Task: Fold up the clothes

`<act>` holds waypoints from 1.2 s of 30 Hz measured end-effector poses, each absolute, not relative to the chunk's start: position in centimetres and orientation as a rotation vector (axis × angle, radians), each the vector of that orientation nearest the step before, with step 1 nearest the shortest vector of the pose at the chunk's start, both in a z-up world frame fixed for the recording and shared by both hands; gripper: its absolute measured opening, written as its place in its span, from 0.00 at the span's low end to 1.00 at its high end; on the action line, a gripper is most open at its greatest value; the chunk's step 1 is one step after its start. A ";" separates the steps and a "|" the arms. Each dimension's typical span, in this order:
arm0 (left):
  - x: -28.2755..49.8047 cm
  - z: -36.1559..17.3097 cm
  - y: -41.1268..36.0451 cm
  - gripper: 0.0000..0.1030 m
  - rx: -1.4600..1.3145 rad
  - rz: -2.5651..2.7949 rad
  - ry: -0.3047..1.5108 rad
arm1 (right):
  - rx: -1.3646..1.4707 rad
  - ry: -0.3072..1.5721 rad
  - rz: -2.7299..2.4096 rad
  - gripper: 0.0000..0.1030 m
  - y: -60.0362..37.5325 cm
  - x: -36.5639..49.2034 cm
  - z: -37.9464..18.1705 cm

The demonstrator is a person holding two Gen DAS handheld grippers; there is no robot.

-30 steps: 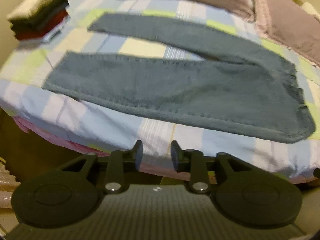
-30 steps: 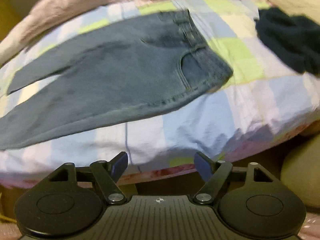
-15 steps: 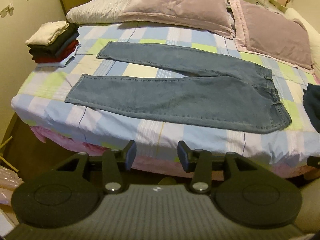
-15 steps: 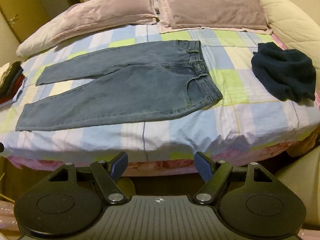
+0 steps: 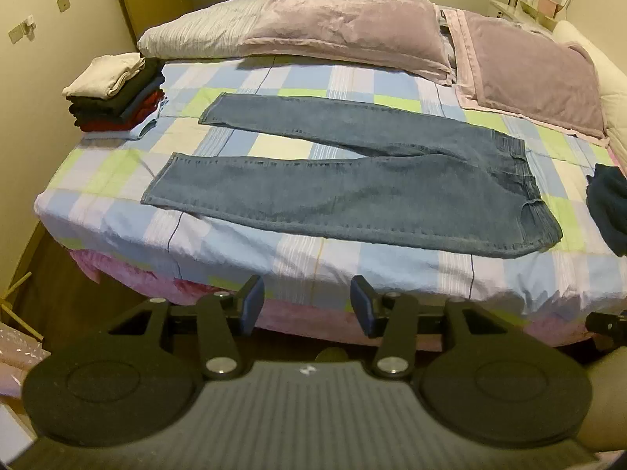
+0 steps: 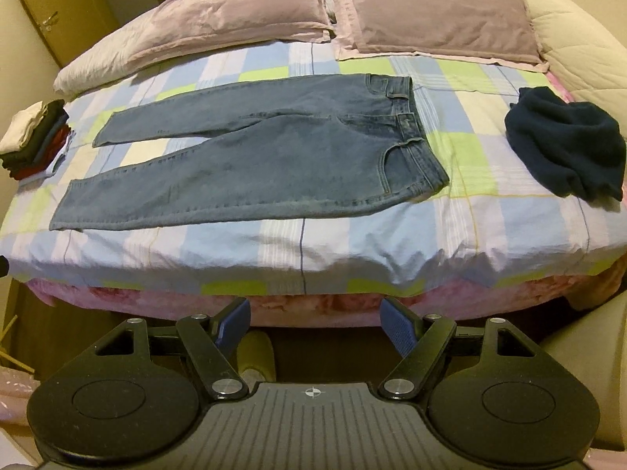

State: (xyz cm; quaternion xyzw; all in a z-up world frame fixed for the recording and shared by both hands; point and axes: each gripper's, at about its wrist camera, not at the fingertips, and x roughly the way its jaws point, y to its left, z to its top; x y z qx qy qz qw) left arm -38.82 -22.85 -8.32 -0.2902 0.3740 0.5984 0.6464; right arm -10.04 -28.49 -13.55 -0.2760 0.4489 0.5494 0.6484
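A pair of blue jeans (image 5: 352, 184) lies flat on the checked bedsheet (image 5: 274, 258), waistband to the right, legs spread apart to the left; it also shows in the right wrist view (image 6: 274, 156). My left gripper (image 5: 307, 305) is open and empty, held back from the bed's near edge. My right gripper (image 6: 315, 323) is open and empty, also back from the near edge. A crumpled dark navy garment (image 6: 564, 149) lies at the bed's right side.
A stack of folded clothes (image 5: 117, 94) sits at the bed's far left corner. Two mauve pillows (image 5: 345, 35) line the head of the bed. A pink bed skirt (image 6: 352, 297) hangs below the sheet. A door (image 5: 153, 4) stands at the back left.
Both grippers have pulled back and up from the bed, so the whole bed and jeans are in view. The left jaws have opened wider. The jeans have not moved.
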 end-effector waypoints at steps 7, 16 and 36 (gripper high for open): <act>-39.2 -8.3 -23.2 0.44 -0.663 1.353 0.862 | -0.630 1.025 1.251 0.74 -28.8 -10.3 -13.4; -39.6 -8.7 -23.1 0.44 -0.677 1.356 0.856 | -0.642 1.024 1.253 0.74 -28.5 -10.7 -13.5; -39.4 -10.5 -17.0 0.47 -0.698 1.336 0.835 | -0.623 1.020 1.232 0.74 -24.6 -8.9 -14.2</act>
